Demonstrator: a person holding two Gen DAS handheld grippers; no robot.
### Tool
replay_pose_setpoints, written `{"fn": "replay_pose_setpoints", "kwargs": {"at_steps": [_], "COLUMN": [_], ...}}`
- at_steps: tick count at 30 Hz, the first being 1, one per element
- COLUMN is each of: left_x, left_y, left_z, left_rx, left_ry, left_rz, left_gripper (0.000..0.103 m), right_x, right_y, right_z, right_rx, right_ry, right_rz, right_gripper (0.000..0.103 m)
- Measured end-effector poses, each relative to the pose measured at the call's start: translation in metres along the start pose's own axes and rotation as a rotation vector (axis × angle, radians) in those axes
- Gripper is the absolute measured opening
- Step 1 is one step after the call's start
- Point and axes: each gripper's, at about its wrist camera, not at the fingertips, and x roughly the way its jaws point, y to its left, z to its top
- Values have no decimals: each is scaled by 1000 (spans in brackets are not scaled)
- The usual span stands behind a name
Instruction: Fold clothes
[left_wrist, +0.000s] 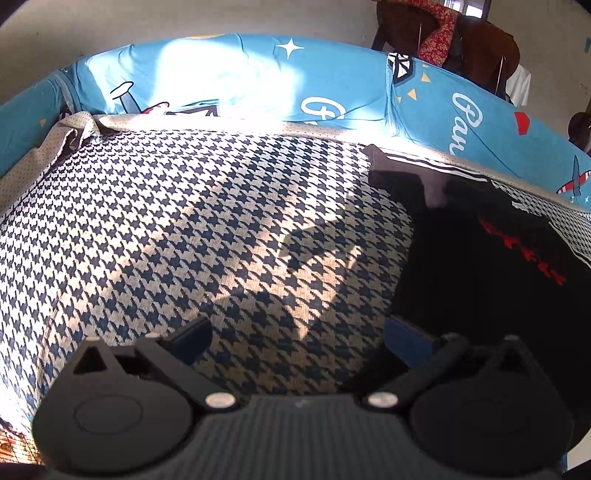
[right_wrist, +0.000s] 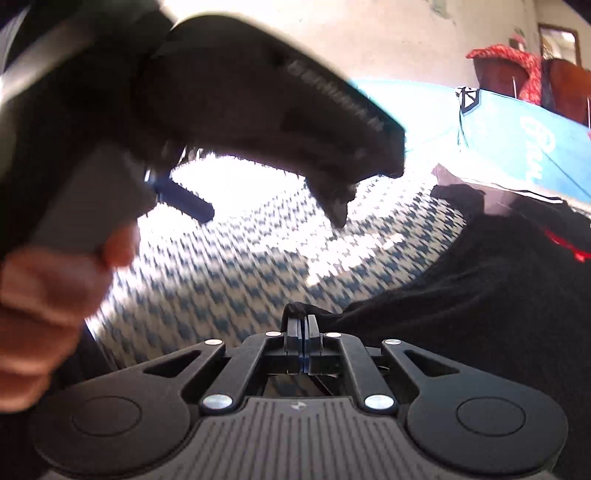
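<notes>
My right gripper (right_wrist: 303, 326) has its jaws pinched on the black garment (right_wrist: 498, 288) lying on the houndstooth bed (left_wrist: 184, 221), while my left gripper (left_wrist: 295, 339) gapes empty, so one-cornered pulling may drag it askew.

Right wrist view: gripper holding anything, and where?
Yes. The right gripper is shut on a bunched edge of the black garment with red print. The left gripper is open, empty.

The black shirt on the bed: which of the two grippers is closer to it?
Right. The right gripper has its jaws shut on an edge of the black shirt. The left gripper is open over the checked cover, the shirt beside it, untouched.
</notes>
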Motion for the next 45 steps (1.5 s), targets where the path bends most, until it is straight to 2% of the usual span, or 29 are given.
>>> {"fn": "replay_pose_setpoints", "kwargs": {"at_steps": [3, 7, 12, 18, 25, 27, 30, 37, 40, 45], "left_x": [-3, -2, 1, 5, 18, 24, 37, 68, 80, 103], "left_y": [4, 1, -9, -20, -41, -49, -61, -94, -103, -124], "left_z": [2, 2, 0, -1, -1, 1, 4, 18, 25, 37], "left_rx": [-13, -4, 28, 50, 91, 100, 97, 161, 179, 238], "left_ry": [-21, -14, -12, -9, 14, 20, 48, 66, 73, 91], "left_rz": [24, 24, 27, 30, 12, -1, -26, -60, -80, -95], "left_gripper": [103, 103, 103, 103, 103, 103, 103, 103, 103, 103], "right_x": [2, 7, 3, -23, -57, -65, -75, -96, -105, -115], "right_y": [-5, -12, -19, -34, -55, -64, -77, -105, -117, -147], "right_z": [3, -2, -6, -14, -26, -27, -26, -18, -12, 3], "right_rx": [67, 68, 108, 169, 141, 147, 141, 63, 24, 20], "right_ry": [-9, 45, 70, 62, 68, 69, 66, 65, 62, 30], "right_rz": [41, 64, 98, 120, 54, 32, 4, -63, -110, -167], "right_gripper": [5, 7, 12, 13, 14, 20, 23, 25, 29, 30]}}
